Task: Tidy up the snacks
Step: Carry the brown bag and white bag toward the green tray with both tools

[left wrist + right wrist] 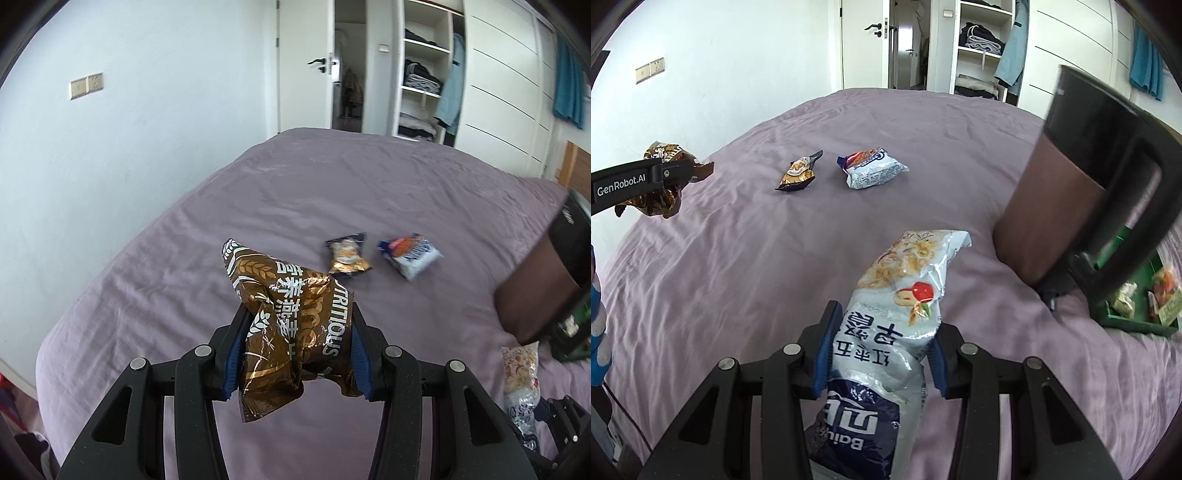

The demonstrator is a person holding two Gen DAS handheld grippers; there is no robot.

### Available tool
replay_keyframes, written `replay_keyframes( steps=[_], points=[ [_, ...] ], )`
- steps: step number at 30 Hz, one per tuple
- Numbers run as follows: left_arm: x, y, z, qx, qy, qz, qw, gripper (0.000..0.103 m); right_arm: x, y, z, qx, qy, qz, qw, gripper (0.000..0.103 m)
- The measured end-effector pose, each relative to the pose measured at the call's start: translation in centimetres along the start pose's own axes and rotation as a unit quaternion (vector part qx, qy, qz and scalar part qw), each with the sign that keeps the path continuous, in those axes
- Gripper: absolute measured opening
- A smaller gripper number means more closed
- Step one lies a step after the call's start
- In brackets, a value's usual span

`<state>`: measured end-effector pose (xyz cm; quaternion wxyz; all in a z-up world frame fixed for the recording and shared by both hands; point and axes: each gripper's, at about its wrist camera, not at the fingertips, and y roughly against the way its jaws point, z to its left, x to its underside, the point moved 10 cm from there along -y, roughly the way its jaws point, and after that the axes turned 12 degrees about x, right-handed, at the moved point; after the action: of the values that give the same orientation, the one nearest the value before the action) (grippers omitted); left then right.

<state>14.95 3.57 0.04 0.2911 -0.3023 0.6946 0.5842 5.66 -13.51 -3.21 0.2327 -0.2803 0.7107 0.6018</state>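
Note:
My left gripper (295, 328) is shut on a brown and gold oatmeal packet (284, 314) and holds it above the purple bed; it also shows at the left of the right wrist view (670, 173). My right gripper (882, 332) is shut on a pale blue and white cereal packet (901, 325), held above the bed. That packet shows at the right edge of the left wrist view (521, 373). A small gold and dark snack (798, 173) and a white and blue snack packet (871, 168) lie on the bed farther off.
A brown box with a black handle (1071, 192) stands on the bed at the right. A green tray (1137, 321) holding several snacks lies beside it. The purple bedsheet (738, 258) fills the view. A wall, a door and an open wardrobe (424, 74) are behind.

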Motion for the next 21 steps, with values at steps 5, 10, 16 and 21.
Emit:
replay_keyframes(
  steps=[5,10,16,21],
  points=[
    [0.9,1.5,-3.4,0.033,-0.018,0.014,0.9992,0.043,0.7,1.9,-2.2,0.012,-0.008,-0.009,1.000,0.030],
    [2.2,2.8,-8.2,0.062,-0.056,0.028,0.9961,0.043,1.8,3.4,-5.5,0.031,-0.026,-0.012,0.999,0.030],
    [3.8,3.9,-13.5,0.094,-0.095,0.045,0.9900,0.043,3.6,4.8,-10.4,0.059,-0.057,-0.008,0.997,0.030],
    [4.9,5.0,-18.1,0.127,-0.126,0.054,0.9823,0.043,5.2,6.0,-15.0,0.087,-0.084,-0.007,0.993,0.030]
  ],
)
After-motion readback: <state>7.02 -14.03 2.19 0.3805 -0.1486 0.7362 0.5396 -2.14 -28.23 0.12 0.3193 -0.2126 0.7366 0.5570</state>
